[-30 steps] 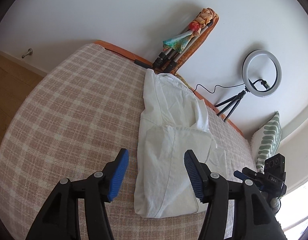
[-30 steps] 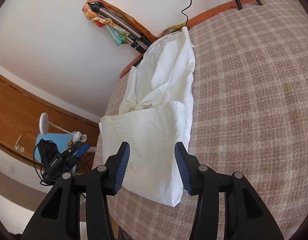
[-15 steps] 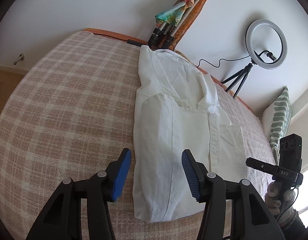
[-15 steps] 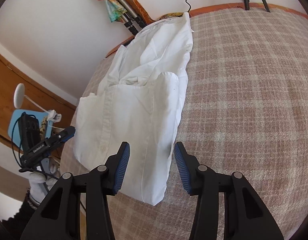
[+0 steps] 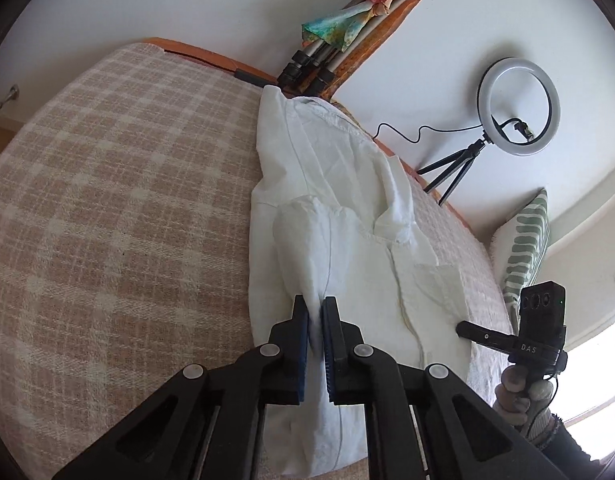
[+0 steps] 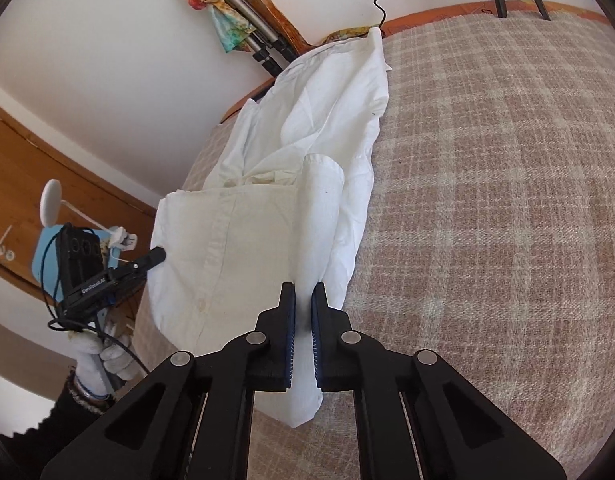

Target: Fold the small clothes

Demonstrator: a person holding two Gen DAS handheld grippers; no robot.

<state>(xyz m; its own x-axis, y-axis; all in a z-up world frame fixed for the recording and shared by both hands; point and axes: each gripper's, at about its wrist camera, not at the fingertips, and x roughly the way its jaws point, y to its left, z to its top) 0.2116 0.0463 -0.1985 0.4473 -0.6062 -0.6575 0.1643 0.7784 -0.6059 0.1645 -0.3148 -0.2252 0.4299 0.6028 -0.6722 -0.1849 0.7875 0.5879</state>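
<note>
A white shirt [image 5: 347,216] lies lengthwise on a bed [image 5: 119,208] covered in a pink-and-cream checked blanket, partly folded, its collar end toward the wall and its buttoned front facing up. The left gripper [image 5: 315,312] is closed on a raised ridge of the shirt's cloth along one long edge, the blue pads pinching the fabric between them. The right gripper [image 6: 303,300] is likewise clamped on a fold along the opposite long edge, with the loose hem drooping below its jaws toward the near side of the bed. In the left wrist view the right gripper's body and the gloved hand [image 5: 519,396] carrying it appear just beyond the shirt's far edge; in the right wrist view the left gripper's body with its trailing cable shows past the shirt in the same way. At the shirt's collar end, a folded tripod [image 5: 339,48] wrapped in a colourful scarf leans against the wall. Beside the shirt on the right gripper's side stand a ring light [image 5: 517,108] on a small stand, its cord running toward the shirt, and a green-striped pillow [image 5: 525,240].
</note>
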